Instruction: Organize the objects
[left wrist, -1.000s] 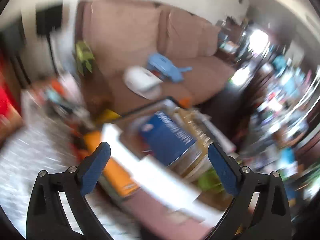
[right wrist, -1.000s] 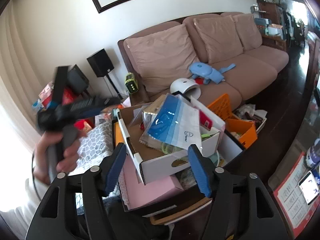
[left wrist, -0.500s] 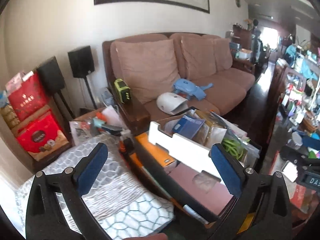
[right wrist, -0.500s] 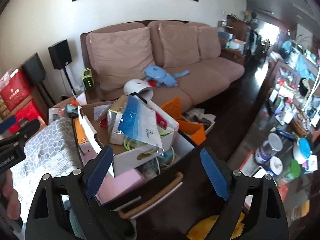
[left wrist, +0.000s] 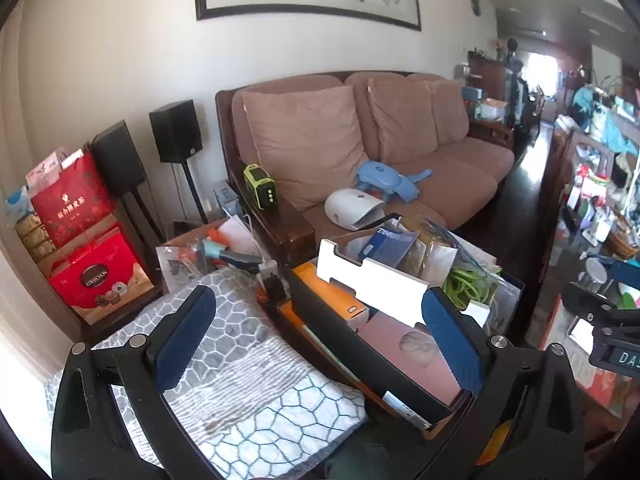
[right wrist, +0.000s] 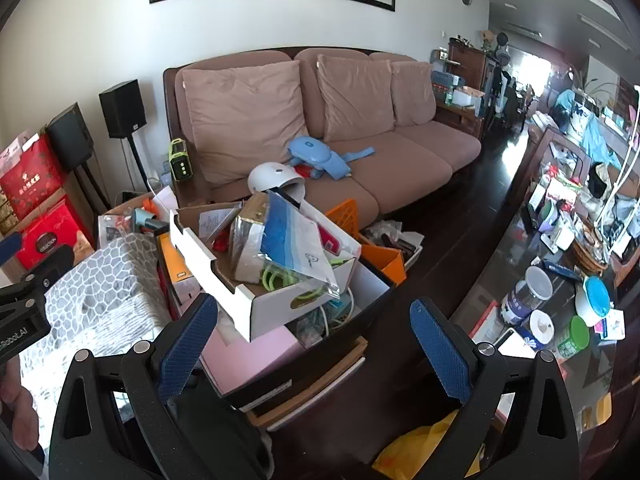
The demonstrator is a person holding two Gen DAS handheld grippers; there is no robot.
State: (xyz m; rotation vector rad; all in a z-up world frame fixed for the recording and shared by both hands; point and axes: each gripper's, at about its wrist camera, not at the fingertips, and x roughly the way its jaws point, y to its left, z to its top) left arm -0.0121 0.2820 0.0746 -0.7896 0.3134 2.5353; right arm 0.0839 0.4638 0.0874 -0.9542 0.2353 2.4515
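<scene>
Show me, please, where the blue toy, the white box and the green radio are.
blue toy point(right wrist: 316, 156), right wrist view, its rounded body.
white box point(right wrist: 272, 304), right wrist view, its front wall.
green radio point(left wrist: 262, 186), left wrist view, its front face.

Black hand-held gripper frames — blue textured pads, silver screws.

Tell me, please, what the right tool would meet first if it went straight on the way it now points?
Probably the white cardboard box of packets, the nearest thing between the open right tool fingers. Depth is hard to judge in this fisheye view, so it might instead dip to the pink box underneath.
</scene>
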